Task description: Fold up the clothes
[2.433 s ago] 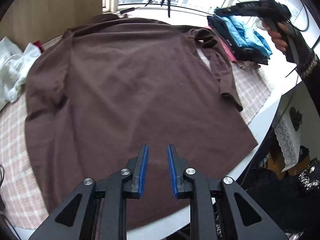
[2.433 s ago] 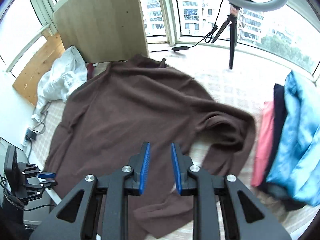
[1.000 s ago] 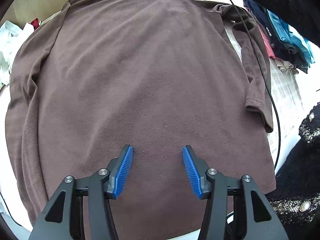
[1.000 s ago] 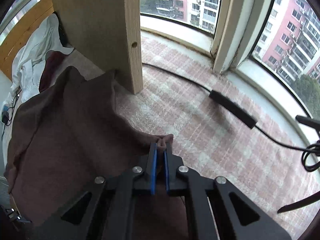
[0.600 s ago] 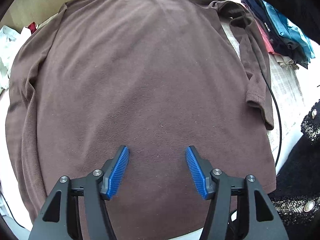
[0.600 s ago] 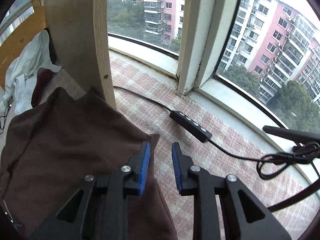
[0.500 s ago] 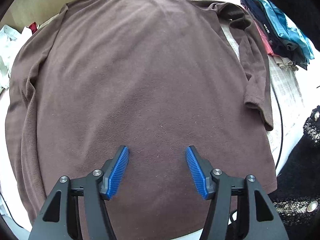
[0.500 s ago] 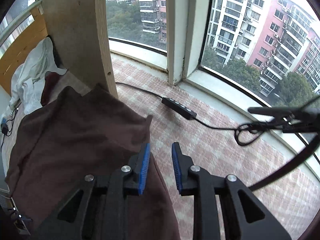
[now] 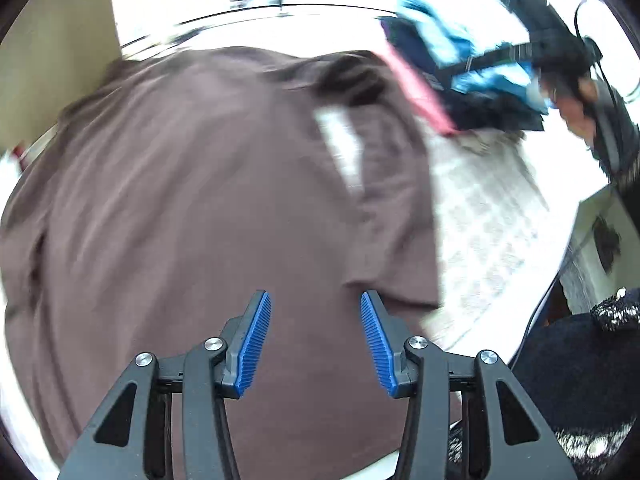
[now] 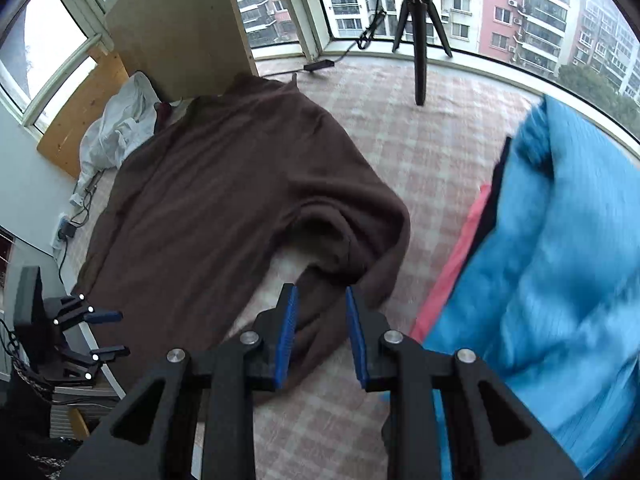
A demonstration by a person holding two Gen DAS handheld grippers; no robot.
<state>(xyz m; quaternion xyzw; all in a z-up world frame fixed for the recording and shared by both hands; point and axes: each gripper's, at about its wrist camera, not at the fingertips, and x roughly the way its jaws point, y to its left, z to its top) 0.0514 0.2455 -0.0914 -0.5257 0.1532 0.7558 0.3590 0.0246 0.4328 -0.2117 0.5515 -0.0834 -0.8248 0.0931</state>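
Observation:
A brown long-sleeved shirt (image 9: 200, 200) lies spread on the checked table cover (image 10: 420, 152). Its right sleeve (image 10: 340, 240) is bent back on itself near the stack of folded clothes. My left gripper (image 9: 316, 320) hovers over the lower body of the shirt, close to the sleeve cuff (image 9: 396, 284). Its jaws are closing with nothing between them. The left wrist view is blurred. My right gripper (image 10: 318, 316) stands open just above the bent sleeve and holds nothing. The left gripper (image 10: 118, 333) also shows at the table's near edge in the right wrist view.
A stack of folded clothes (image 10: 560, 260), blue on top with pink beneath, sits right of the shirt. A white garment (image 10: 116, 136) lies at the far left by a wooden board (image 10: 180, 28). A tripod (image 10: 418, 40) and a cable remote (image 10: 318, 65) stand by the window.
The right gripper let go of the shirt's collar, opened, and swung right to above the bent sleeve beside the stack. The left gripper shifted right towards the cuff and its jaws narrowed.

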